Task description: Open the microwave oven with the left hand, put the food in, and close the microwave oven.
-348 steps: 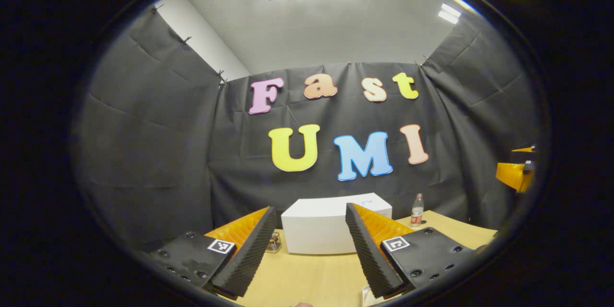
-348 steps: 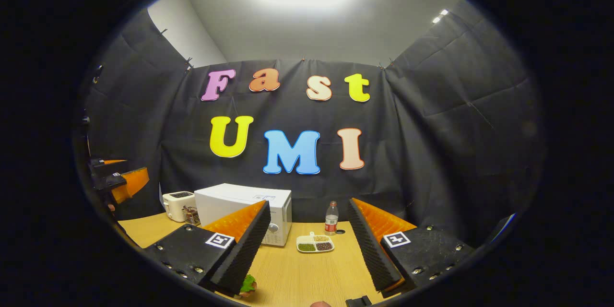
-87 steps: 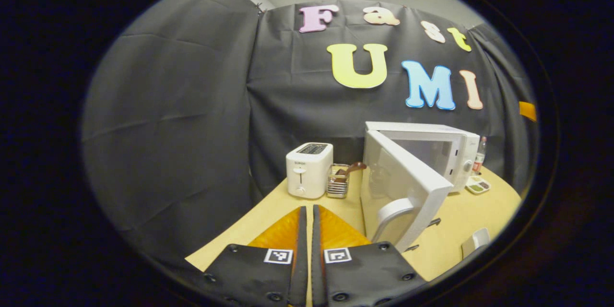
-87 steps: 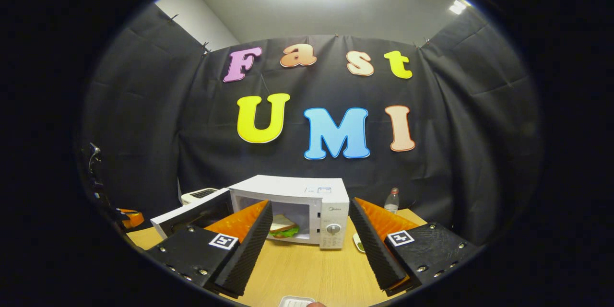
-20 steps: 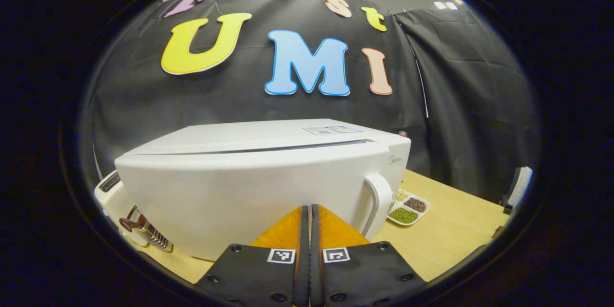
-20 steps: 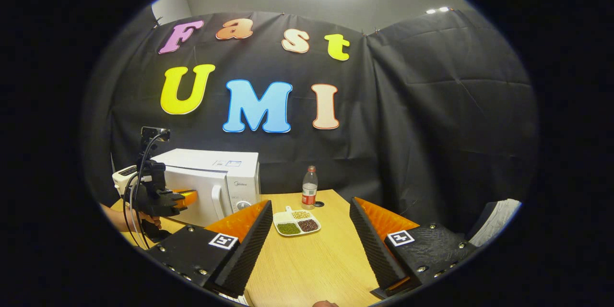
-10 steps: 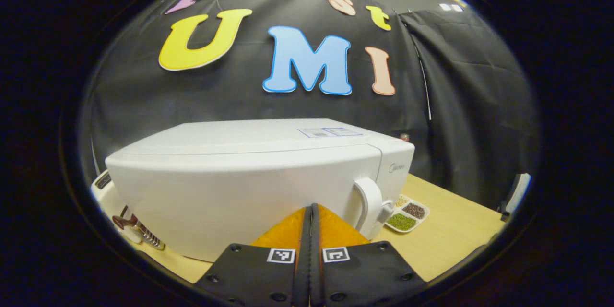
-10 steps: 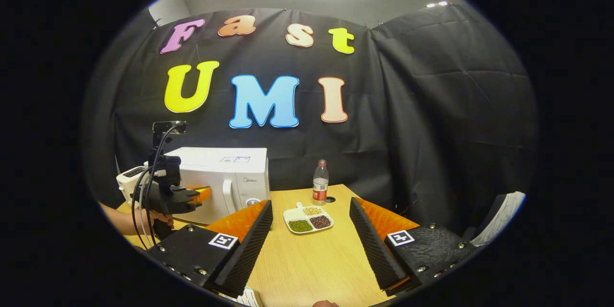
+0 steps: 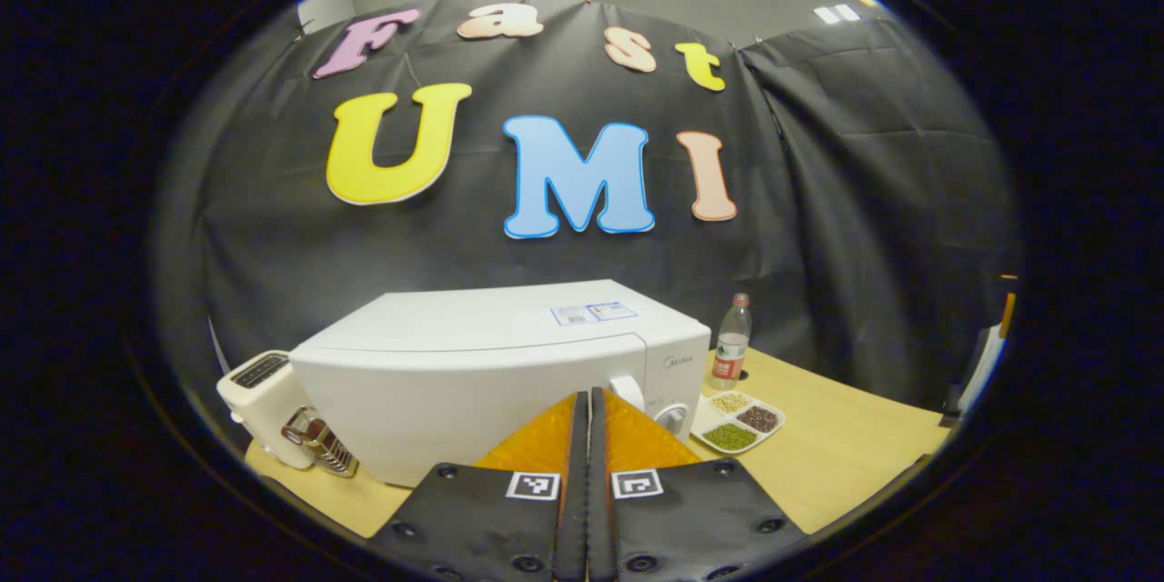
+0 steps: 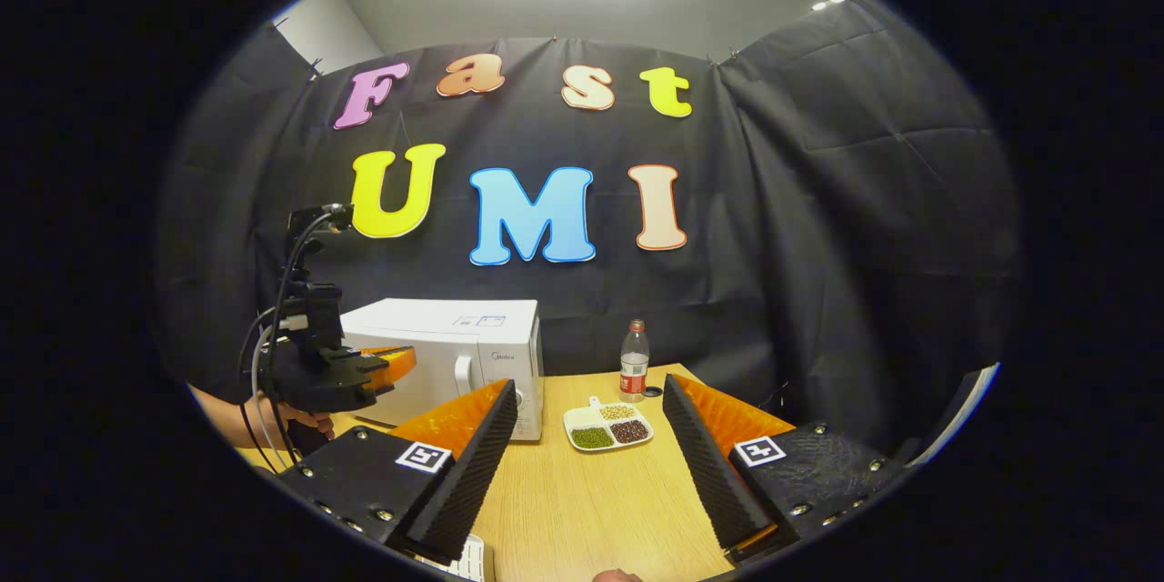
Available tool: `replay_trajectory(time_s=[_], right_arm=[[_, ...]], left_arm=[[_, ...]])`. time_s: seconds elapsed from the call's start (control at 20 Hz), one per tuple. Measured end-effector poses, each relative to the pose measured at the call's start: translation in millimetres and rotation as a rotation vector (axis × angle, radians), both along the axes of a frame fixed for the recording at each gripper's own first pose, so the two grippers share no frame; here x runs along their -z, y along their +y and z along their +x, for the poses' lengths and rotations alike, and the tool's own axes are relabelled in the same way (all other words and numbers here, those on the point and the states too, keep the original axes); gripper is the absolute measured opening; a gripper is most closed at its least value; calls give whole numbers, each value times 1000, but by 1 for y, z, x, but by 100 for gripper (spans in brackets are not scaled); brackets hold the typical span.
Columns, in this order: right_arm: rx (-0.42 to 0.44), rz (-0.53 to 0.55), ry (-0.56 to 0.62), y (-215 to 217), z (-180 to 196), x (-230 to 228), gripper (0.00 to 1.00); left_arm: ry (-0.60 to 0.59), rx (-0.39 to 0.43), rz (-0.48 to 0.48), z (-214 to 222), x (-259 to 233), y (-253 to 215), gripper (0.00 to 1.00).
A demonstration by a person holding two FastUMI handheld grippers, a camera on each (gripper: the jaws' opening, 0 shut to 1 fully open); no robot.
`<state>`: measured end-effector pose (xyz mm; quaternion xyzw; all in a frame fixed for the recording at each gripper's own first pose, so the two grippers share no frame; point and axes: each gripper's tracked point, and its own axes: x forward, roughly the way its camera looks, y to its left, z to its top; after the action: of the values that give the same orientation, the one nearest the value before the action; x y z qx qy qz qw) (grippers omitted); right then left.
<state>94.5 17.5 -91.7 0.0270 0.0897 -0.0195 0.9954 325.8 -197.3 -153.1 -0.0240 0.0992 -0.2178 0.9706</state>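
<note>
Left gripper [image 9: 587,418]: jaws pressed together, holding nothing, pointed at the closed door of the microwave oven [image 9: 473,382], just short of it. Right gripper [image 10: 589,436]: jaws spread wide, empty, above the table [image 10: 591,491]. Microwave oven: white, door closed, on the table. Beside it: toaster [image 9: 259,405], divided snack dish [image 9: 737,426], bottle [image 9: 730,350]. Food cannot be seen.

Microwave [image 9: 473,382] lower front hidden behind gripper [image 9: 587,418]; food perhaps inside.
</note>
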Motion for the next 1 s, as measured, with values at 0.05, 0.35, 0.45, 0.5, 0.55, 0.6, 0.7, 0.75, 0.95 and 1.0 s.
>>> replay_trajectory(time_s=[0.05,0.35,0.45,0.5,0.55,0.6,0.7,0.75,0.95,1.0], right_arm=[[-14,5,-14,-2,-3,-5,97],[-99,19,-59,-6,-28,-25,97],[-124,24,-68,-9,-39,-29,97],[-140,31,-72,-7,-44,-30,97],[-156,40,-73,-6,-48,-30,97],[-167,43,-75,-5,-51,-29,97],[-167,49,-72,-6,-57,-30,97],[-169,60,-84,-4,-60,-35,97],[-181,74,-89,11,-65,-38,97],[-183,78,-87,15,-66,-39,97]], left_arm=[[-14,-17,-6,-11,-12,5,7],[-82,-125,8,-81,-56,40,6],[-85,-156,9,-105,-62,47,7],[-93,-170,17,-116,-68,51,7],[-98,-186,28,-125,-71,57,7],[-104,-201,30,-137,-76,61,7],[-122,-218,21,-160,-89,70,7],[-134,-233,22,-171,-94,78,7],[-149,-282,35,-212,-103,111,10],[-136,-289,34,-219,-102,119,7]])
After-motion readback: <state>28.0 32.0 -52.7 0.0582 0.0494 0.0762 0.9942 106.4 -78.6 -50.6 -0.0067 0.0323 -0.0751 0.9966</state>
